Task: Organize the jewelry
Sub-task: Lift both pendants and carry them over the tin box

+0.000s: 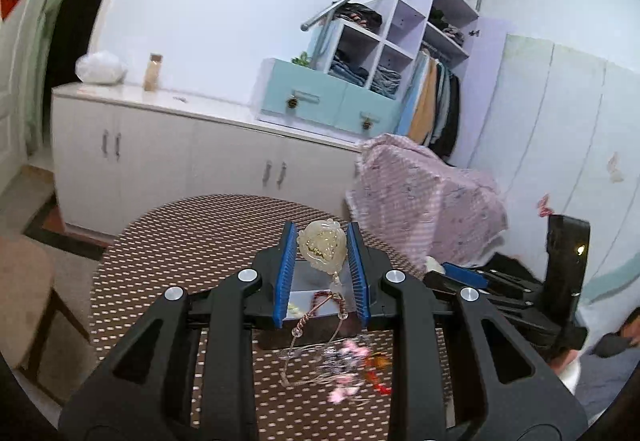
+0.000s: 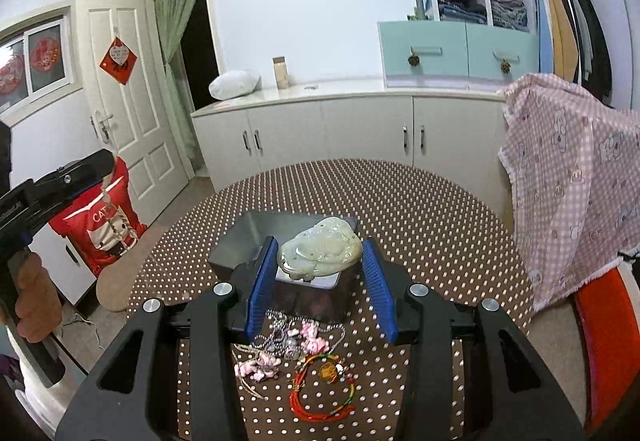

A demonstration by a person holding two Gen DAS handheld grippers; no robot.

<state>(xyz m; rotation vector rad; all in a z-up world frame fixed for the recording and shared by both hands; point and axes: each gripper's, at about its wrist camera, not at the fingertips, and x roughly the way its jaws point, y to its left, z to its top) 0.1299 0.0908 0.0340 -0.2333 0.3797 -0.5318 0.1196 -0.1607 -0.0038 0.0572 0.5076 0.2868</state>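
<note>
Two grippers, both w/ carved pale pendants between their blue pads, over a round table (image 2: 420, 201) in a brown polka-dot cloth. Nearest my right cam, loose jewelry lies on the cloth: a red cord bracelet (image 2: 320, 399), pink flower charms (image 2: 260, 365) and a silver bead chain (image 2: 276, 333), tangled together just below the fingers. My right gripper (image 2: 320, 273) sits fairly wide; a pale green jade pendant (image 2: 320, 250) fills the gap, touching the left pad, but I cannot tell whether it is pinched or resting on the dark box (image 2: 316, 293) beneath. An open grey lid (image 2: 256, 237) stands behind that box. On the left cam, my left gripper (image 1: 322, 273) is narrowed onto a yellowish-white pendant (image 1: 322, 247), pads touching both sides, its cord (image 1: 316, 321) hanging down toward the box and pile below; view slightly blurred. The left rig shows at the right cam's far-left edge, held in a bare hand (image 2: 34, 305). Beyond the table: pink checked cloth (image 2: 572, 193) draped at right, a white cabinet run (image 2: 340, 125) along the wall, teal drawers (image 2: 456, 53) and open shelves w/ folded clothes behind.
</note>
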